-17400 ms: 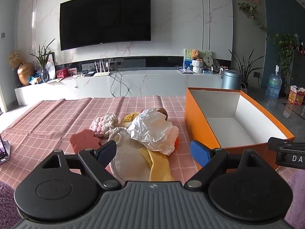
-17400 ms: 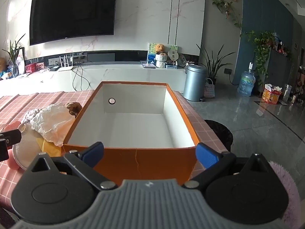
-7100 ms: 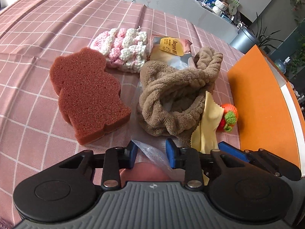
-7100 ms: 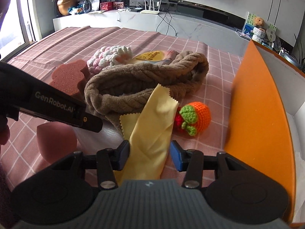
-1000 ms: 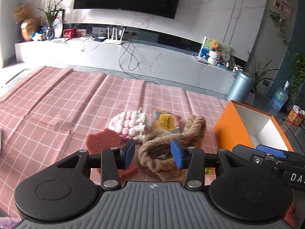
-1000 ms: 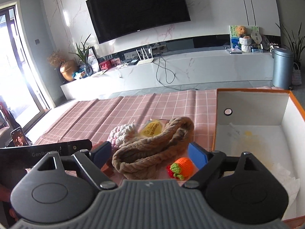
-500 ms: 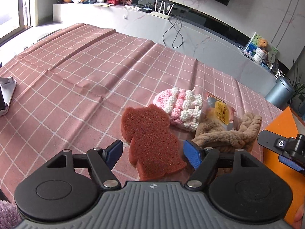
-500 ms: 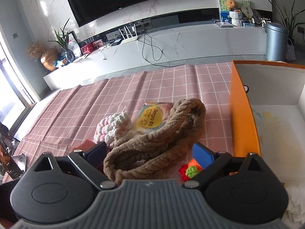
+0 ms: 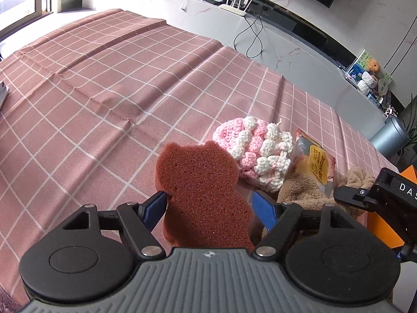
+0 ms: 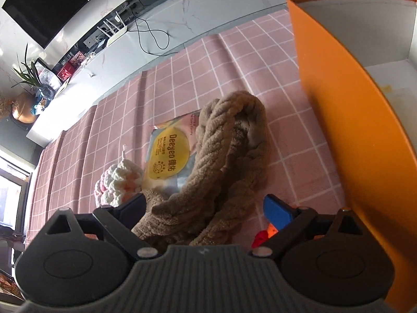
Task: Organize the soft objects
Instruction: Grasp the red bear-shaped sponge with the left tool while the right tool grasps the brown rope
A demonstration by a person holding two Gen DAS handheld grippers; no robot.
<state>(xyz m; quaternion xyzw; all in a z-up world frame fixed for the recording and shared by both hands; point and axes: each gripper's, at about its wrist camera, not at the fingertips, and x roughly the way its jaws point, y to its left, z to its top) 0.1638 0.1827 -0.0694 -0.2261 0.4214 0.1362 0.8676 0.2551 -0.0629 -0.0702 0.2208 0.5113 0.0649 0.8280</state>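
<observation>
Sponge point(image 9: 200, 195) left view, box point(image 10: 351, 120) right

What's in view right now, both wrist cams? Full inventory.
bear-shaped sponge: 1, reddish brown, between the left gripper's fingers
crochet piece: 1, pink and white, on the cloth behind the sponge
Deeyeo packet: 1, yellow label, partly under the braided band
braided plush band: 1, tan, between the right gripper's fingers
crochet toy: 1, orange and red, mostly hidden behind the right gripper
box: 1, orange outside, white inside, right of the pile
tablecloth: 1, pink check
TV: 1, black, on the wall
router: 1, white, on the console
left gripper: open around the sponge
right gripper: open around the band
</observation>
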